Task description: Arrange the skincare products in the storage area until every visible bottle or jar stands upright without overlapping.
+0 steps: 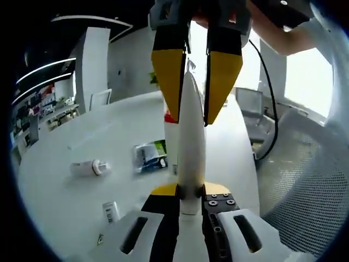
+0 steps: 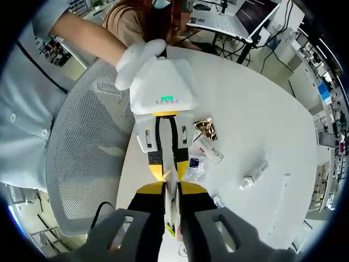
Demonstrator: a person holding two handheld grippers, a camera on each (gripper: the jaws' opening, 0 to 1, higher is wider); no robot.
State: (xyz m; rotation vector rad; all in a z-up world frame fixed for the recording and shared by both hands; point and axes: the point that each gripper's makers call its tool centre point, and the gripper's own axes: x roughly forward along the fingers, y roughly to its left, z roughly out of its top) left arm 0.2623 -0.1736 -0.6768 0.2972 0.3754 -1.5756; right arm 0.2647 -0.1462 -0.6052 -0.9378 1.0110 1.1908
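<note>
A white desk (image 2: 262,93) with a rounded edge carries the things. In the right gripper view, a small white bottle (image 2: 254,175) lies on its side, well apart from a cluster of packets: a gold foil sachet (image 2: 206,127), a clear tube (image 2: 210,149) just beside it, and a clear packet with a dark blue label (image 2: 193,167). In the left gripper view, a white bottle (image 1: 90,167) lies flat near a clear packet (image 1: 149,155), with a small labelled sachet (image 1: 110,211) nearer the camera.
</note>
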